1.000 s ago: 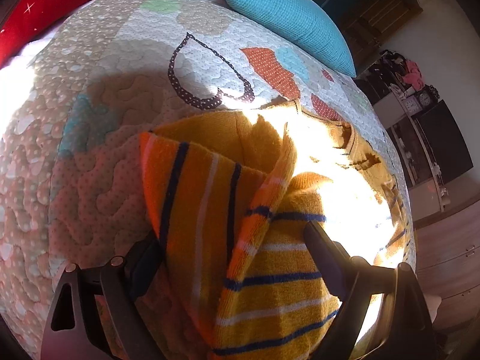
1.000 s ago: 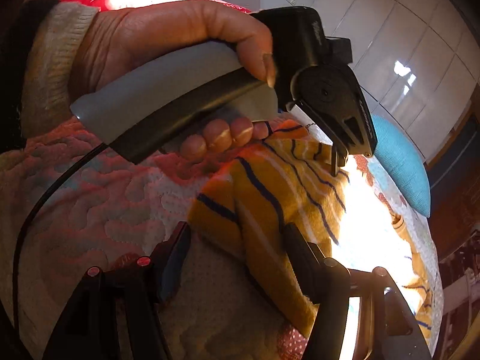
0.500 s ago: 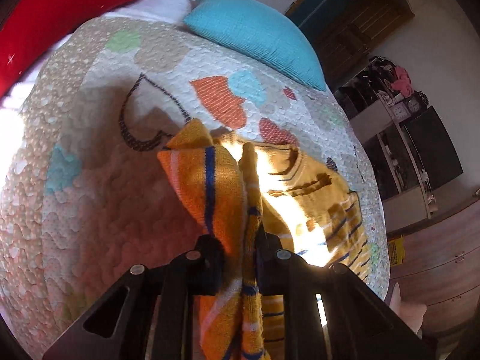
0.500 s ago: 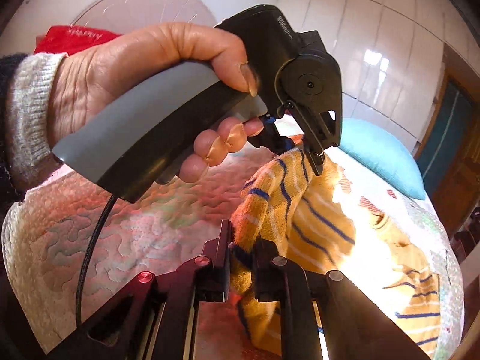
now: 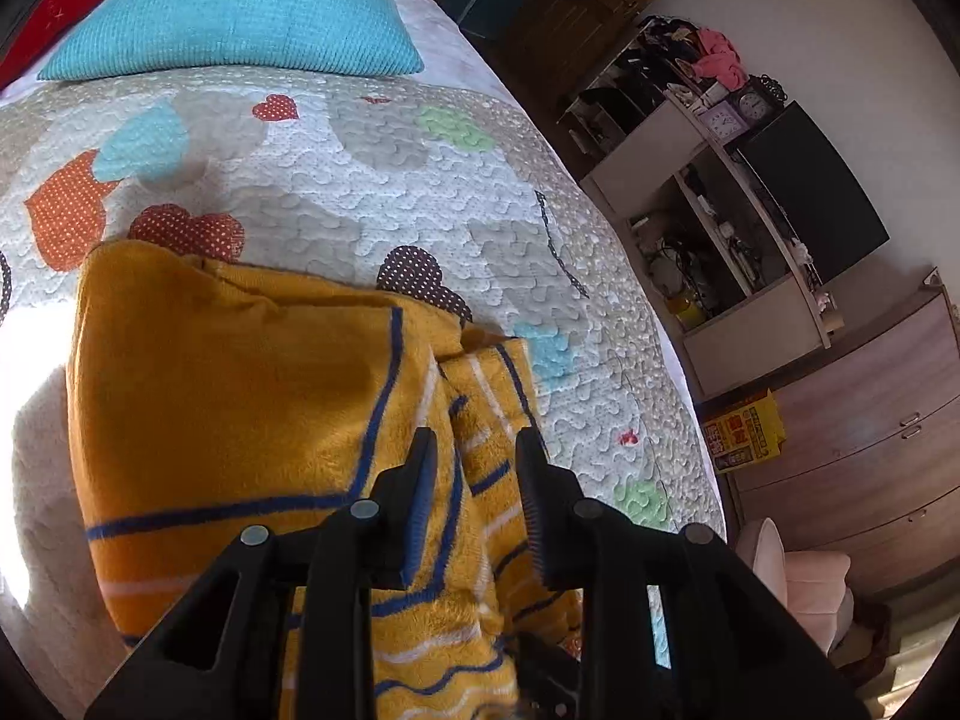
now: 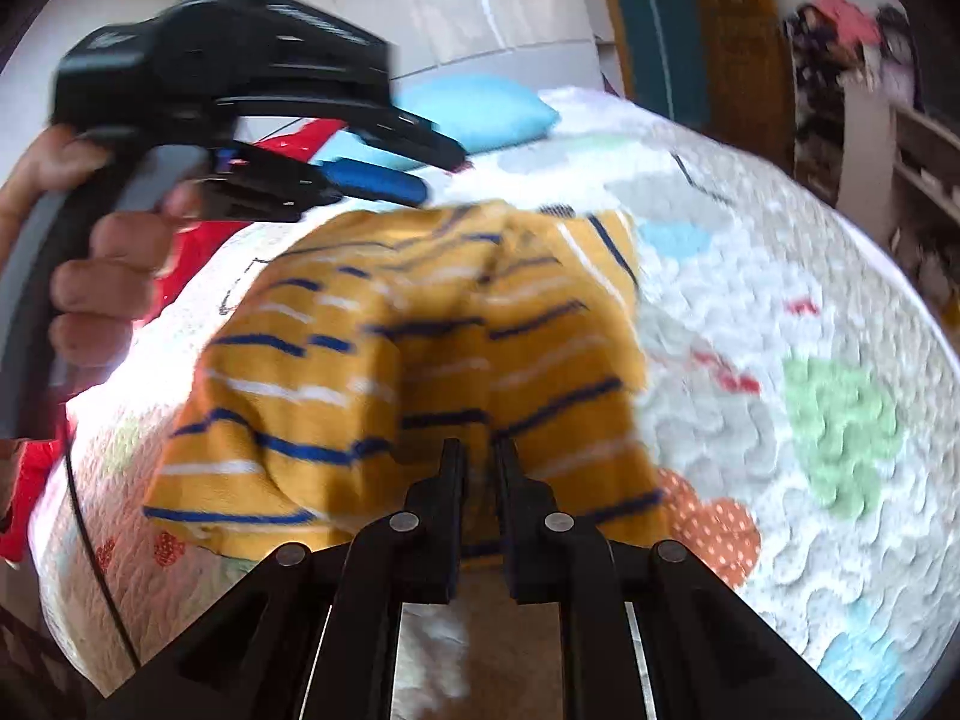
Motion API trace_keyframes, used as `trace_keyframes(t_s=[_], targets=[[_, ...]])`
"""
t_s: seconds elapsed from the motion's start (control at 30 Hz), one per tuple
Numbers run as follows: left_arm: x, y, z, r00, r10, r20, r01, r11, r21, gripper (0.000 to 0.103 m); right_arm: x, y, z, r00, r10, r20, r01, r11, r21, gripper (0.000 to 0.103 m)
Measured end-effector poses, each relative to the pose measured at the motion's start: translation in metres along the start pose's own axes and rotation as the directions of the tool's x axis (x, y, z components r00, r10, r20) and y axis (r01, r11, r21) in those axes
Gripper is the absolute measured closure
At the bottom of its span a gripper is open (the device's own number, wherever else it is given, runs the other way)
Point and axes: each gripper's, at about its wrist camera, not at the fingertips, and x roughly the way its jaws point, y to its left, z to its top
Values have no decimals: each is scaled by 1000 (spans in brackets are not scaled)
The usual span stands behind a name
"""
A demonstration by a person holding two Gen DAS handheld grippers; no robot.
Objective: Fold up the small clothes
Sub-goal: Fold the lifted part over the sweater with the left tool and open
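Since half a second ago the left tool has let go: its fingers, then pinched flat on a raised fold of the striped garment, now stand parted with cloth lying loosely between them rather than gripped. The garment itself has come down from its lifted peak and lies spread on the quilt as a doubled layer, its folded edge toward the pillow end of the bed.

From the right wrist view, the right tool has its fingers nearly together at the garment's near hem; whether fabric is actually caught in the narrow gap cannot be told, since that frame is blurred. Judging by this, the fold has just been laid over, and the left tool opened to release the top layer where it should rest. The right tool probably sits at the hem to steady or tug it flat.

Seen from the right, the left tool hovers just above the garment's far side, held in the person's hand.

A turquoise pillow lies at the head of the bed, well apart from the garment, with a red cushion beside it. Off the bed's right edge stand a cluttered shelf unit and a chest of drawers. Nothing on the quilt blocks the next fold; only the lumpy ridge down the garment's middle looks likely to need smoothing.
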Motion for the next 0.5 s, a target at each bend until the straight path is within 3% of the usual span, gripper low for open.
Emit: trace_keyframes(t_s=[0.17, 0.2, 0.3, 0.37, 0.4, 0.5], targets=[[-62, 2, -29, 986, 95, 136, -98, 995, 14, 36, -17, -31, -10, 994, 111, 19, -113, 984, 140, 90], [-76, 6, -37, 980, 124, 157, -127, 992, 11, 34, -21, -40, -6, 991, 132, 36, -136, 977, 166, 87], [-110, 16, -68, 955, 219, 199, -221, 975, -13, 33, -32, -41, 17, 972, 217, 93, -232, 950, 208, 57], [-125, 23, -93, 944, 252, 213, -250, 968, -36, 31, -29, -34, 43, 956, 271, 112, -289, 934, 211, 53], [-130, 27, -106, 941, 261, 217, -256, 965, -51, 30, -27, -23, 50, 948, 298, 109, -314, 930, 193, 47], [-137, 37, -142, 937, 271, 219, -256, 962, -98, 30, 7, 7, 80, 963, 265, 44, -269, 952, 147, 43]])
